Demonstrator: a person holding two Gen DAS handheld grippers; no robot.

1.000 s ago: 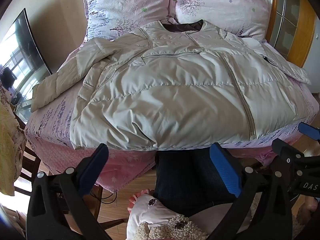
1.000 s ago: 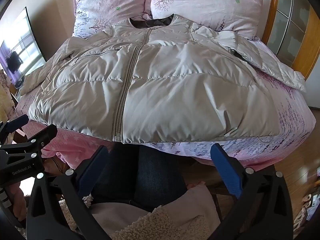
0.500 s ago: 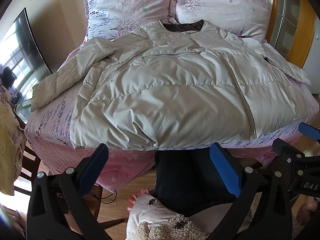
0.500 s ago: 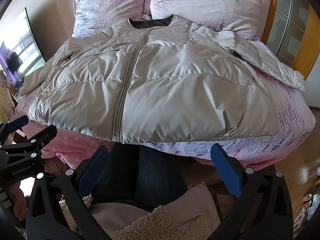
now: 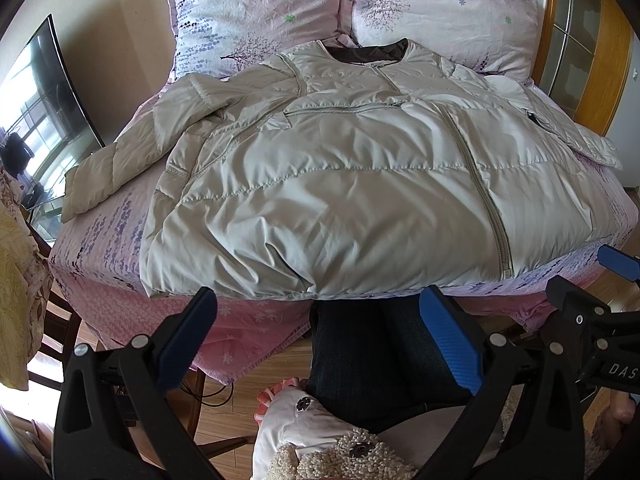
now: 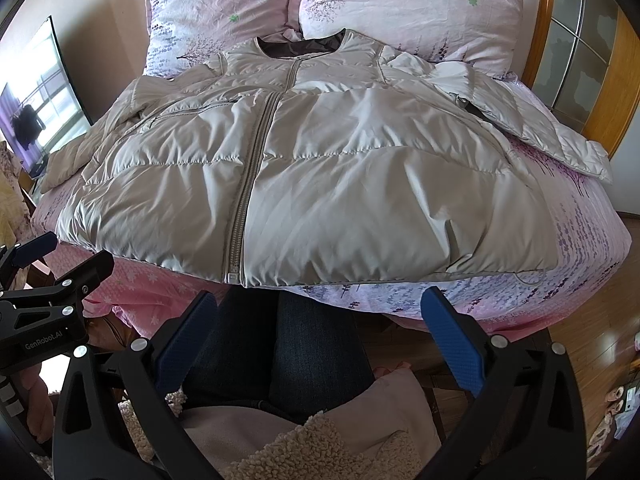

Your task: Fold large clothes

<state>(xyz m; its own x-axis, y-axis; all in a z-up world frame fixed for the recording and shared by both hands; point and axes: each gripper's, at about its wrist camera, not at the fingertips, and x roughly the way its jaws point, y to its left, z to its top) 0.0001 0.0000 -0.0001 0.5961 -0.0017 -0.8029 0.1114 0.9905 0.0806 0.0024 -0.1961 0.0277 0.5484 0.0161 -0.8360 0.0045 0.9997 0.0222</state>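
Observation:
A large beige puffer jacket (image 5: 340, 184) lies face up and zipped on a pink bed (image 5: 120, 280), collar toward the pillows, both sleeves spread outward. It also shows in the right wrist view (image 6: 320, 184). My left gripper (image 5: 320, 340) is open and empty, held below the jacket's hem, off the bed's near edge. My right gripper (image 6: 320, 340) is open and empty, also below the hem. The right gripper shows at the right edge of the left wrist view (image 5: 592, 300), and the left gripper shows at the left edge of the right wrist view (image 6: 52, 280).
Two pink floral pillows (image 5: 256, 12) lean at the head of the bed. A wooden headboard frame (image 5: 608, 52) stands at the right. A TV screen (image 5: 36, 120) stands at the left. The person's dark-trousered legs (image 5: 380, 352) stand at the bed's near edge.

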